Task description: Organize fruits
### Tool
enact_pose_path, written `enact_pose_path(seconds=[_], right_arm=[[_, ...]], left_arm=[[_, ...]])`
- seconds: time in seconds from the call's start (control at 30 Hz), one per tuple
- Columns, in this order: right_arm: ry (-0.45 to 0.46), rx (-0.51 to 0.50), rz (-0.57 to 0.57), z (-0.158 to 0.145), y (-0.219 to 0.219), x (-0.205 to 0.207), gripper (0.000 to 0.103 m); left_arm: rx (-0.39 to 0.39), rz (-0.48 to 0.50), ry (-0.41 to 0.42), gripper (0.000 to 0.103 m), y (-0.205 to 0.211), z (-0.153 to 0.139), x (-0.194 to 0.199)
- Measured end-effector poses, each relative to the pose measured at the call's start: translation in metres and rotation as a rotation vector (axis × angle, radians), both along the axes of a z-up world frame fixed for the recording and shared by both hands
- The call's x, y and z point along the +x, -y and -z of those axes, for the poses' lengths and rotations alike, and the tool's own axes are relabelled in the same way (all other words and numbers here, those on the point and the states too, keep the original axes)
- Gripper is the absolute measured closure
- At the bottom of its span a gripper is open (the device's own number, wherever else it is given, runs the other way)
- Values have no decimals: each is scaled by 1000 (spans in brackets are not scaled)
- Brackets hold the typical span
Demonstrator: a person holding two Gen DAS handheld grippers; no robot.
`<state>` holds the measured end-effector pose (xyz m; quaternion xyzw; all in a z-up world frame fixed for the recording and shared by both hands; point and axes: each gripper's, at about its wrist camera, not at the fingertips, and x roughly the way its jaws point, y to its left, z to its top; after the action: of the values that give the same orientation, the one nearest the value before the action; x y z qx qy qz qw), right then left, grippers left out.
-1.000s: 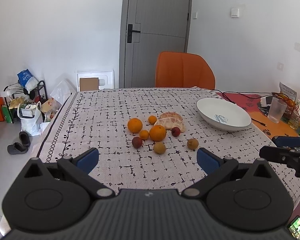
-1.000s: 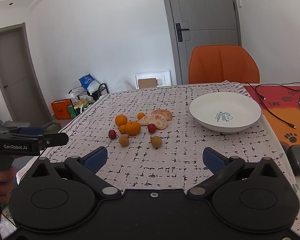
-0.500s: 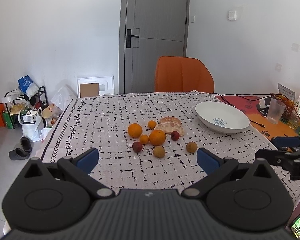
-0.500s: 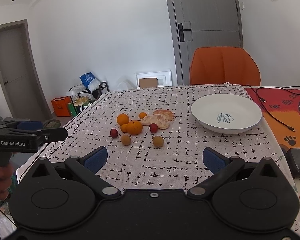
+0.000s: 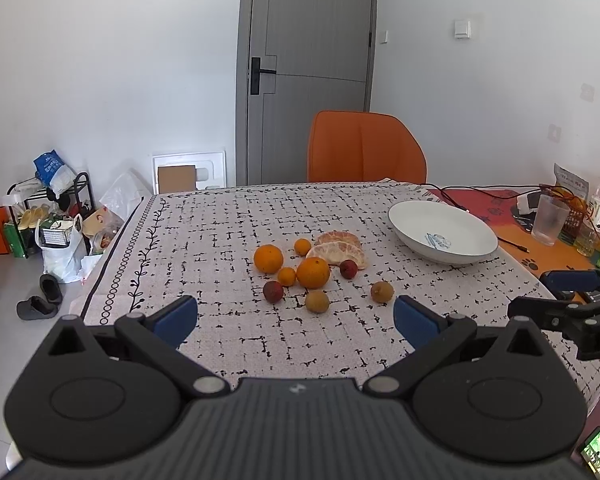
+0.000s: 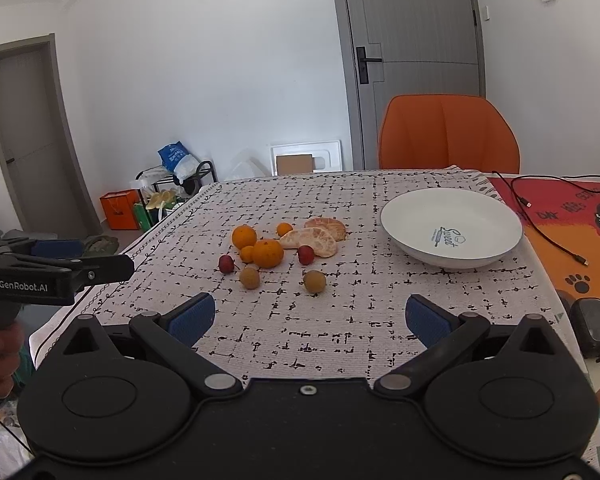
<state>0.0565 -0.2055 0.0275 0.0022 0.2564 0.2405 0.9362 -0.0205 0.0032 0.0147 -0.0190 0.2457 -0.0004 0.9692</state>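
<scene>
1. A table covered by a white cloth with black dashed lines fills the middle of both views.
2. The wide, shallow white ceramic bowl with blue lettering inside stands at the right of centre. It holds no fruit.
3. The loose fruit lies on the cloth left of the bowl, near frame centre and well apart from it: two larger round oranges, two small orange citrus fruits, two peeled citrus halves, two small dark red round fruits and two small brownish-yellow round fruits.
4. The left gripper with blue finger pads sits at the bottom of its own view, fingers spread wide and holding nothing, short of the fruit.
5. The right gripper with blue finger pads sits likewise, fingers wide apart and empty.
6. A clear plastic cup stands at the right edge of the left view; whether it holds anything cannot be told.
7. An orange chair stands behind the table, before a grey door.
</scene>
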Motion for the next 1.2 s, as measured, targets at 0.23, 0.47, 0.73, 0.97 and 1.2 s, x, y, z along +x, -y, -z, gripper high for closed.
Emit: enact_pose_path(seconds=[0.23, 0.47, 0.73, 0.97, 1.2], right_arm=[[-1, -1, 2, 0, 0, 0, 0], [0, -6, 2, 1, -1, 0, 0], [-4, -15, 6, 9, -3, 3, 0], [-36, -10, 5, 25, -3, 14, 0], [-28, 19, 5, 39, -1, 24, 0]], left_arm=[[3, -1, 0, 0, 1, 1, 0], [2, -4, -2, 0, -1, 2, 1], [-8, -4, -16, 0, -5, 11, 6], [-20, 28, -19, 0, -6, 26, 15], [-11, 11, -35, 2, -4, 47, 30]])
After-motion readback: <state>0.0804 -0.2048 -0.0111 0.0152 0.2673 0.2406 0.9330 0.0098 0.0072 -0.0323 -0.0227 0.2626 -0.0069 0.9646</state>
